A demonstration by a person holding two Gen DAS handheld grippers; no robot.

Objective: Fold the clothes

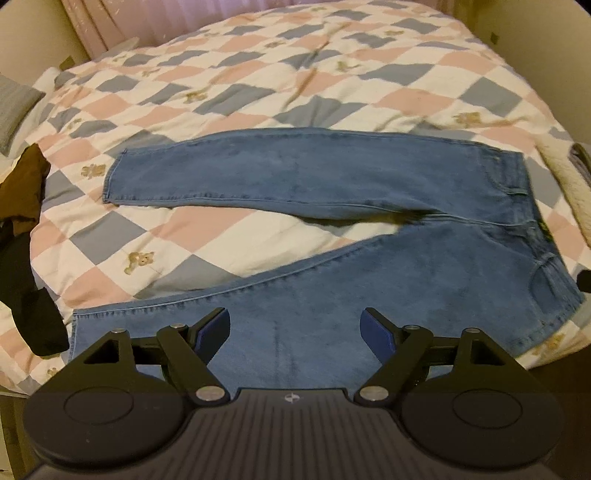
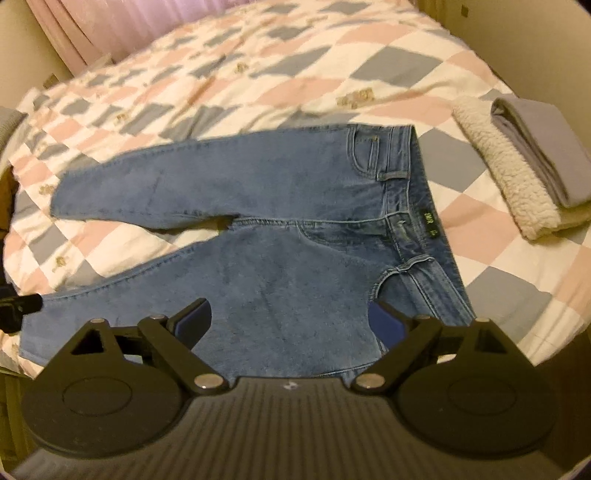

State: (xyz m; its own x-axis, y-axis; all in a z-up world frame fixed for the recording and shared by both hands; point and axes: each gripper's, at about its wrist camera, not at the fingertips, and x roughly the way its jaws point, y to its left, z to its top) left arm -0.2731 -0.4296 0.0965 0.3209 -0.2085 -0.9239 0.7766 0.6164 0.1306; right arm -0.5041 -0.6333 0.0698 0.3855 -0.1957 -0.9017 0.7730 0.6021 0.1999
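A pair of blue jeans (image 1: 332,177) lies flat on the bed, legs spread apart toward the left, waistband at the right. My left gripper (image 1: 296,326) hovers open over the near leg, nothing between its blue pads. In the right wrist view the same jeans (image 2: 295,266) fill the middle, with the waistband and its green label (image 2: 428,223) to the right. My right gripper (image 2: 290,317) stands open above the seat of the near leg, near the waistband, holding nothing.
A checked pink, grey and white quilt (image 1: 258,85) covers the bed. Folded cream fleece and a grey garment (image 2: 524,162) lie stacked at the right. Dark clothes (image 1: 22,229) are heaped at the left edge. Pink curtains (image 1: 110,22) hang behind.
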